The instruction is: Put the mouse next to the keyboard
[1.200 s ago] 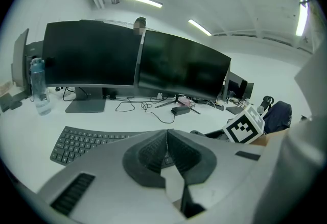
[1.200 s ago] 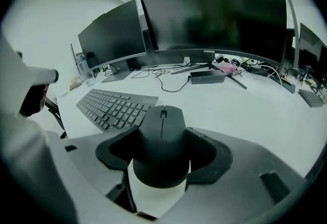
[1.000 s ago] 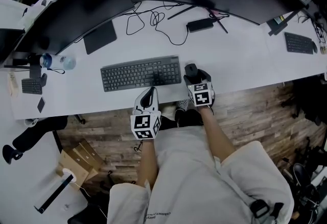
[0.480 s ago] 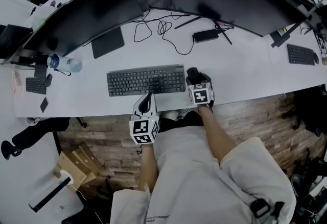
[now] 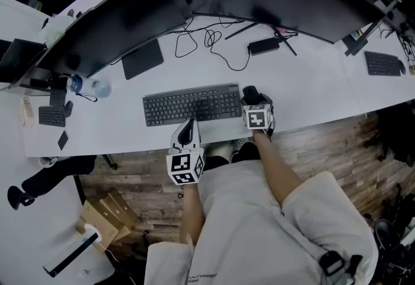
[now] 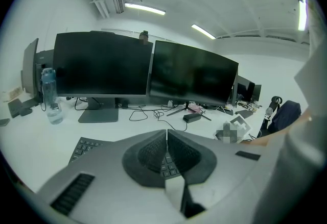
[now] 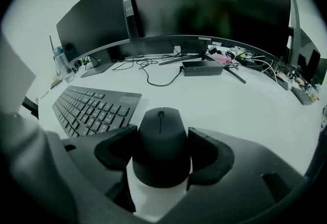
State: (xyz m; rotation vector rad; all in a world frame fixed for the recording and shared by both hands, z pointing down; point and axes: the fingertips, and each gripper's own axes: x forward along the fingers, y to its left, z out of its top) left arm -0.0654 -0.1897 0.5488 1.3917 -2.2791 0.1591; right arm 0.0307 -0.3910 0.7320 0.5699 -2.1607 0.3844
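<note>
Right gripper view: right hand-held gripper (image 7: 162, 149) pinches mouse (image 7: 160, 128), long axis along jaws; keyboard (image 7: 94, 108) just beside, frame left.

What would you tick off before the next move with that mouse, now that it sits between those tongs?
1. Mouse gripped by right tongs: ok, a pad on each side.
2. Mouse beside keyboard: ok, just off its right end, not touching.
3. Mouse resting on desk: cannot tell.
4. Left tongs out of the way: ok, shut and empty, at the desk's front edge.
5. Cable clear of mouse: ok, it lies farther back.
</note>
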